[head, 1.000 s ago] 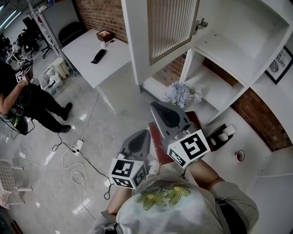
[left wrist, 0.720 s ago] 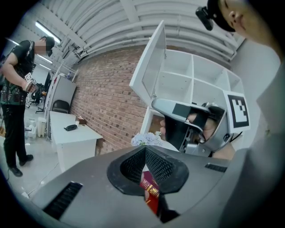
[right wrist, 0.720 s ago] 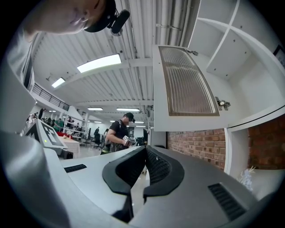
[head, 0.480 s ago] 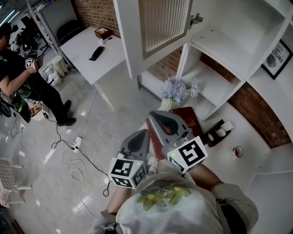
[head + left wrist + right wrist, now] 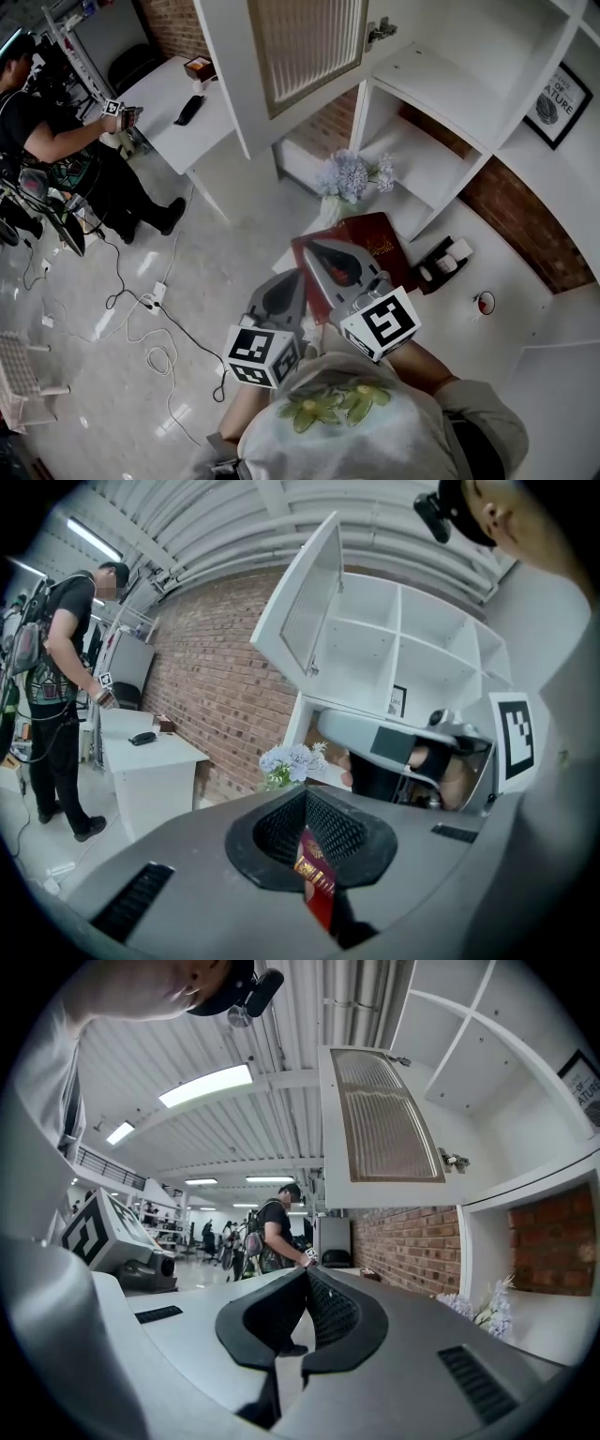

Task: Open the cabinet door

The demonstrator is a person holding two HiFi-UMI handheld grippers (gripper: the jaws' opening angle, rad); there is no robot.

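The white cabinet door [image 5: 305,42] with its ribbed glass panel stands swung open at the top of the head view, its hinge [image 5: 380,30] at the cabinet's edge. The white cabinet [image 5: 450,84] shows bare shelves behind it. Both grippers hang well below the door, apart from it. My left gripper [image 5: 298,273] is shut and holds nothing. My right gripper [image 5: 310,248] beside it is shut as well, over a red book [image 5: 380,246]. The open door [image 5: 309,611] also shows in the left gripper view, and the same door [image 5: 384,1124] fills the upper right gripper view.
Pale blue flowers [image 5: 352,173] stand by the lower shelf. A small dark box [image 5: 441,262] lies to the right of the book. A white table [image 5: 173,108] is at the far left, and a person in black [image 5: 56,141] stands beside it. Cables [image 5: 159,328] trail over the floor.
The cabinet and door have slid up and left in the head view while both grippers sank a little away from them. More of the book shows. The person in black stepped nearer the table.
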